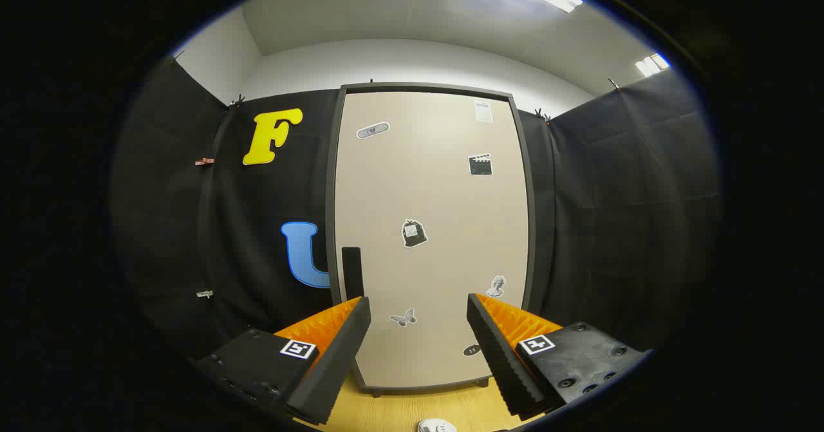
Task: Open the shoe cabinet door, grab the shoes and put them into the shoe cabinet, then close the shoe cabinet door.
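- The gripper point(418, 306) has its two fingers spread wide with nothing between them; it hangs in front of the shoe cabinet point(430, 239), apart from it.
- The cabinet's beige door point(444, 194) is closed, so the inside is hidden.
- A dark vertical handle point(352, 272) sits at the door's left edge, just above the left fingertip point(351, 329); its lower end is covered by that finger.
- Small stickers point(414, 233) dot the door, too small to make out.
- On the wooden floor point(399, 409) before the cabinet, a white object point(436, 426) is cut off; whether it is a shoe cannot be told.
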### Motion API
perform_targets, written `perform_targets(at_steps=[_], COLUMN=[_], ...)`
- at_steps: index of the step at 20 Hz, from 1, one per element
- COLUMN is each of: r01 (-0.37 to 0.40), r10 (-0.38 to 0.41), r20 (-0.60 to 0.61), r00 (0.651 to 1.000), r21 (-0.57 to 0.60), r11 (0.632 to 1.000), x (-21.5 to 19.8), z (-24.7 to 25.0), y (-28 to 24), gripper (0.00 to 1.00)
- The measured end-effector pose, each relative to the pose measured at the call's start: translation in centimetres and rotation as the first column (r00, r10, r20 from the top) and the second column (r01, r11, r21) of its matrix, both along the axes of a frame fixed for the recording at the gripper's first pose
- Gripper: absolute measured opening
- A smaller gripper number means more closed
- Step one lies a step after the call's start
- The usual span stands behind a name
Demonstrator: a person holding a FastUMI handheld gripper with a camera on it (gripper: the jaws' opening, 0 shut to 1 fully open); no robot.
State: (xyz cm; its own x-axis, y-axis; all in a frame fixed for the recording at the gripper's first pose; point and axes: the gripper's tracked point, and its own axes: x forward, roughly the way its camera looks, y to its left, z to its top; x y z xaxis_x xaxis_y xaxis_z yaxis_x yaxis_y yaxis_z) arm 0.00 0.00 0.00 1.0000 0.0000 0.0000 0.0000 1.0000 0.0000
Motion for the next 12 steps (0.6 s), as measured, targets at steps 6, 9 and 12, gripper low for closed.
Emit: perform_targets(at_steps=[6, 9, 12], r01=[0.000, 0.001, 0.005], r10=[0.000, -0.001, -0.005], r20=[-0.003, -0.005, -0.005], r00=[1.000, 1.000, 1.000], r21=[-0.006, -0.010, -0.015], r11=[1.000, 1.000, 1.000], x=[-0.07, -0.15, -0.19], z=[-0.07, -0.11, -0.11], y=[0.01, 0.04, 0.03], gripper=[0.98, 0.98, 0.98])
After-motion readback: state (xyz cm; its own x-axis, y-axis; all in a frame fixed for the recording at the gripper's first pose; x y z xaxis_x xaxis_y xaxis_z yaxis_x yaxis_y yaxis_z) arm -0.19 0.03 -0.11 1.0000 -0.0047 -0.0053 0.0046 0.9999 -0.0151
